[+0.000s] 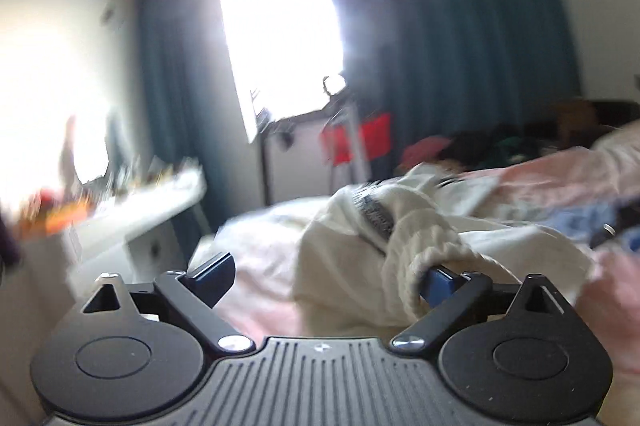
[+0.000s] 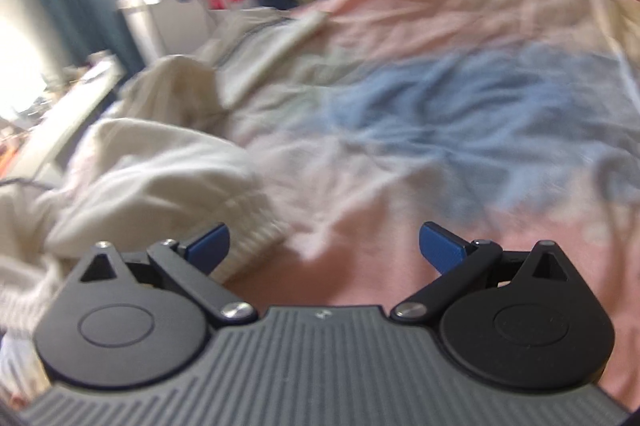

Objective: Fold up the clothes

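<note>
A cream knitted sweater [image 1: 360, 246] lies crumpled on the bed, with a grey label at its neck. My left gripper [image 1: 326, 276] is open just above it; a ribbed cuff drapes over its right finger. In the right wrist view the sweater [image 2: 160, 162] lies bunched at the left. My right gripper [image 2: 324, 248] is open and empty over the pink bedsheet [image 2: 360, 258], with the sweater's ribbed hem next to its left finger. Both views are motion-blurred.
The bed [image 1: 256, 290] carries a pink, white and blue cover [image 2: 460, 114]. A white desk [image 1: 132, 218] with clutter stands to the left. Dark teal curtains [image 1: 460, 26] frame a bright window. A red item [image 1: 360, 142] and piled clothes [image 1: 480, 146] lie beyond the bed.
</note>
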Action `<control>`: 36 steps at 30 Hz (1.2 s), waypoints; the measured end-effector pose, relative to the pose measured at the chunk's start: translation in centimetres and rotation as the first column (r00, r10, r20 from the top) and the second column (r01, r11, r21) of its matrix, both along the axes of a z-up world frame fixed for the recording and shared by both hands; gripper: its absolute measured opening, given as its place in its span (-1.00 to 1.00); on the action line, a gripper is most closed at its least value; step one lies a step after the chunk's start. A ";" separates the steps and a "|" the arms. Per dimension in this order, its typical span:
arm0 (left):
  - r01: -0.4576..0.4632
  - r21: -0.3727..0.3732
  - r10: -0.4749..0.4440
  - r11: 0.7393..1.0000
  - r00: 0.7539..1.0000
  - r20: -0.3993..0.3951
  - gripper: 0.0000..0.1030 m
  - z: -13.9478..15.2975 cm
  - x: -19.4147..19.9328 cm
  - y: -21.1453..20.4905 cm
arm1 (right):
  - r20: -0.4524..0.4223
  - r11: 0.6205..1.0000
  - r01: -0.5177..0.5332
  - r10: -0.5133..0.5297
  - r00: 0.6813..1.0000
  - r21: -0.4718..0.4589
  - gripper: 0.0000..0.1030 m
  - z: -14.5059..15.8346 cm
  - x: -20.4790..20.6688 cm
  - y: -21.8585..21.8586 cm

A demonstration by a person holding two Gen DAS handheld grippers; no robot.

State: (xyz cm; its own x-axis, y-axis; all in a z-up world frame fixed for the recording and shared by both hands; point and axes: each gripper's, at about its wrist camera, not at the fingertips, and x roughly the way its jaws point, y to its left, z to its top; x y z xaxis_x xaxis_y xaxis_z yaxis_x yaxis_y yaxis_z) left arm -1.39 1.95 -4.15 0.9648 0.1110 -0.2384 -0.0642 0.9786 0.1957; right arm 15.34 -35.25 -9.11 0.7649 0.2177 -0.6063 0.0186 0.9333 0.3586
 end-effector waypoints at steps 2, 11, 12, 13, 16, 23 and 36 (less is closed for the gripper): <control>-0.045 -0.115 0.040 0.992 0.998 -0.045 0.88 0.6 1.0 2.3 | 0.022 0.995 -0.102 0.102 0.995 -0.009 1.00 0.2 -0.2 0.8; -0.187 -0.204 0.178 0.961 0.982 -0.063 0.88 2.4 1.8 6.5 | -0.013 0.924 -0.366 0.367 0.930 -0.115 0.99 -1.0 -0.9 5.8; -0.200 -0.209 0.190 0.957 0.980 -0.064 0.88 2.5 1.8 6.9 | -0.020 0.916 -0.381 0.382 0.924 -0.129 0.99 -1.2 -0.9 6.3; -0.212 -0.214 0.203 0.953 0.977 -0.064 0.88 2.7 1.9 7.3 | -0.036 0.910 -0.391 0.390 0.920 -0.138 0.99 -1.6 -0.7 6.9; -0.249 -0.230 0.241 0.941 0.968 -0.064 0.88 3.1 2.0 8.5 | -0.091 0.881 -0.445 0.436 0.895 -0.160 0.96 -2.7 -0.5 8.8; -0.306 -0.306 0.277 0.901 0.951 -0.135 0.88 2.1 3.6 11.4 | 0.121 0.949 -0.253 0.278 0.953 -0.189 0.89 -0.7 -1.9 9.8; -0.292 -0.245 0.219 0.924 0.933 -0.287 0.90 0.4 4.6 11.3 | 0.200 0.960 -0.219 0.253 0.947 -0.177 -0.45 1.5 -3.9 11.6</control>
